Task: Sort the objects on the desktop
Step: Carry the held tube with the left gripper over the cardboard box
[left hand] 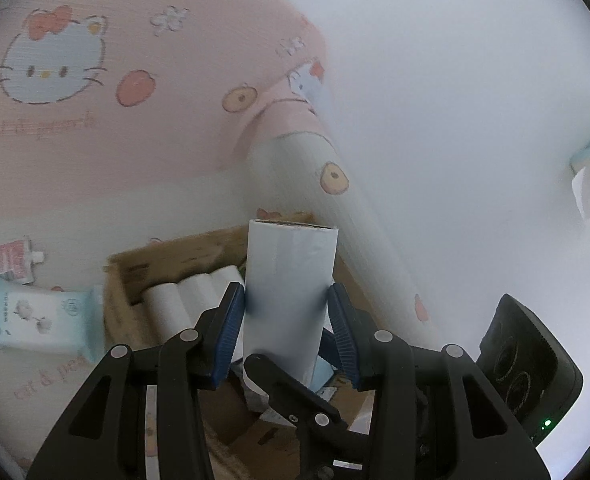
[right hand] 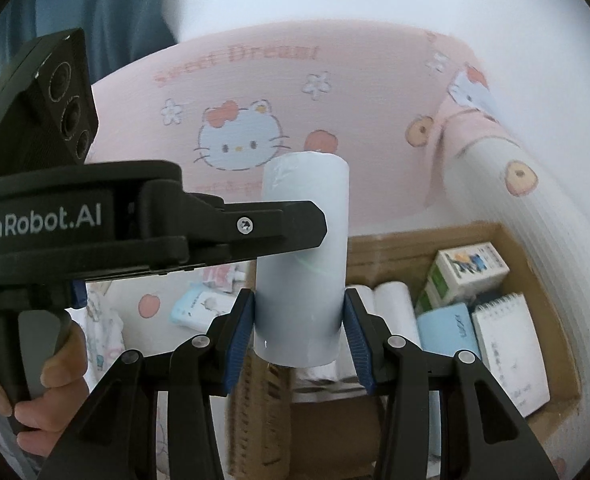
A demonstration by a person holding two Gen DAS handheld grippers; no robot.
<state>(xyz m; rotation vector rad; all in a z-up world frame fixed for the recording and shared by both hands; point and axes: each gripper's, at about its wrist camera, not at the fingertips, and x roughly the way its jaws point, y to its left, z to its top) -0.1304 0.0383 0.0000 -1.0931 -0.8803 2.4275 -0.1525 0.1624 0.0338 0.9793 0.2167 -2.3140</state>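
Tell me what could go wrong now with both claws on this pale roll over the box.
Both the left claw and right claw clamp one pale roll; uneven hand motion could twist it loose. The cardboard box already holds white rolls and a notebook, so it may land askew on them.

Pale grey-blue roll, plain, no print; blue ribbed pads on black right gripper, same blue and black on left gripper; pink cloth printed with white cat faces, red bows, red apples, white flowers, red lettering; brown cardboard box; inside, white rolls, light blue packet, white spiral notebook; white-and-pale-blue wipes pack.
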